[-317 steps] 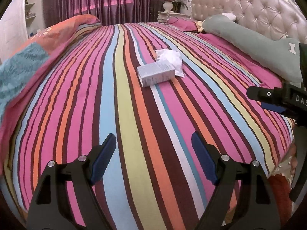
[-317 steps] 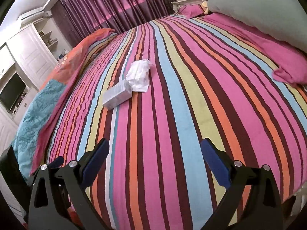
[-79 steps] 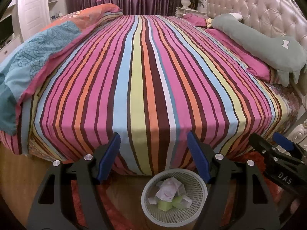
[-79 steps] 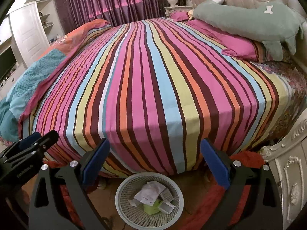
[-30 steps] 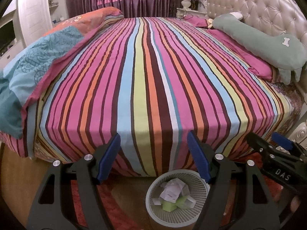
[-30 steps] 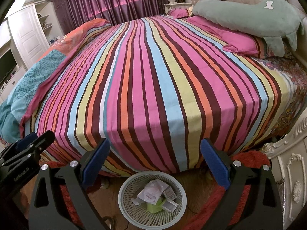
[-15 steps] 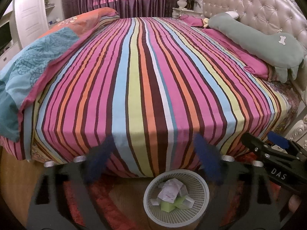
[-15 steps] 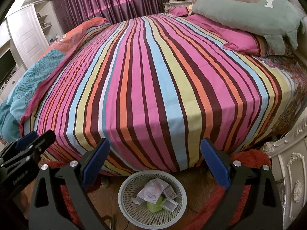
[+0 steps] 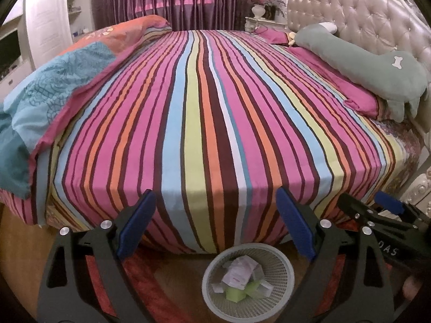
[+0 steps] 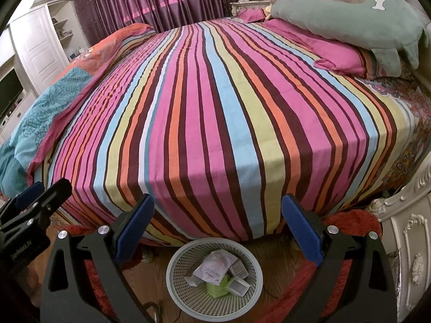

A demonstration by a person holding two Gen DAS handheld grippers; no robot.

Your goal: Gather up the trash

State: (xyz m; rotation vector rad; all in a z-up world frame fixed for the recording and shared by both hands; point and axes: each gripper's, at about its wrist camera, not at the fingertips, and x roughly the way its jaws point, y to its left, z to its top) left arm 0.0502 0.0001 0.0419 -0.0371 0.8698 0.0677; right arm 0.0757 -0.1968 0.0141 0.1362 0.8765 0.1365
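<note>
Trash (image 9: 243, 278) lies in basket (image 9: 212, 298) at bottom centre; left gripper (image 9: 215, 226) and right gripper (image 10: 218, 223) both spread, holding nothing.

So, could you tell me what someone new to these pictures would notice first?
The striped bedspread fills most of both views, with a long green plush pillow lying by the tufted headboard. On the floor at the bed's near edge stands a white mesh wastebasket holding crumpled wrappers and small boxes. The left gripper and the right gripper hang open above it, holding nothing.
</note>
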